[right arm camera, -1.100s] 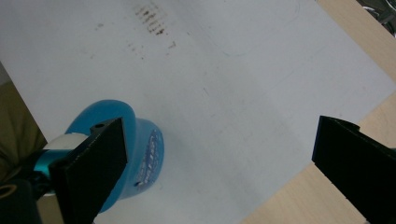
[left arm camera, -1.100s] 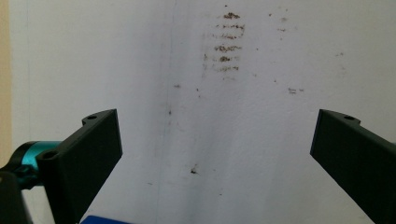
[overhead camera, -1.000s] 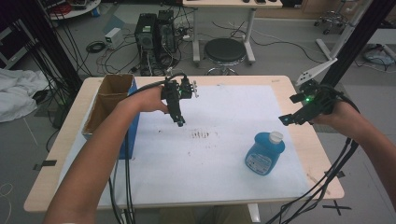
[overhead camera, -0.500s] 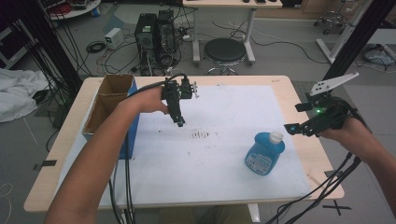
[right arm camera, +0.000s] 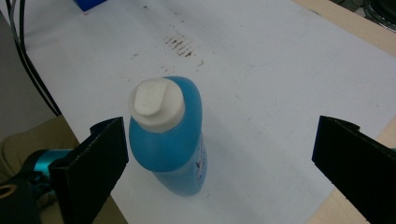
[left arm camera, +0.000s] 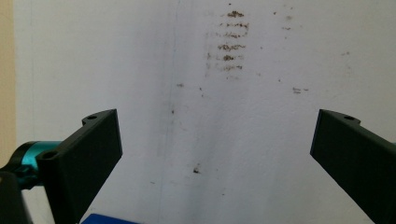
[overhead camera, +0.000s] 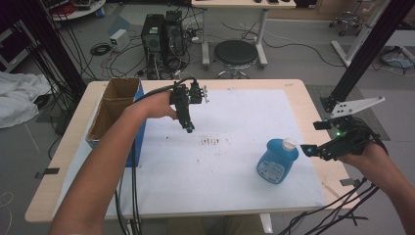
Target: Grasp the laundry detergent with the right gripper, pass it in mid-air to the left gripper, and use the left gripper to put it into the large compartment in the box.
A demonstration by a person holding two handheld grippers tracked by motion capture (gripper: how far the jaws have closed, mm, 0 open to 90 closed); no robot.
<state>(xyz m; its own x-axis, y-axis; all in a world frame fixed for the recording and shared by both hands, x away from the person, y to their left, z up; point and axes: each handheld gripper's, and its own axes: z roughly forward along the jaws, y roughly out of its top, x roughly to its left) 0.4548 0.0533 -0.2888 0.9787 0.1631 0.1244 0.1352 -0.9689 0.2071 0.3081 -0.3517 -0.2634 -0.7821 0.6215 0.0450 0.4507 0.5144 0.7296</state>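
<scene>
The blue bottle (overhead camera: 277,160) stands upright on the white sheet (overhead camera: 235,117) of the desk — just beside the right gripper (overhead camera: 307,150), jaws wide open. The left gripper (overhead camera: 188,128) hovers well apart, jaws open too.
</scene>
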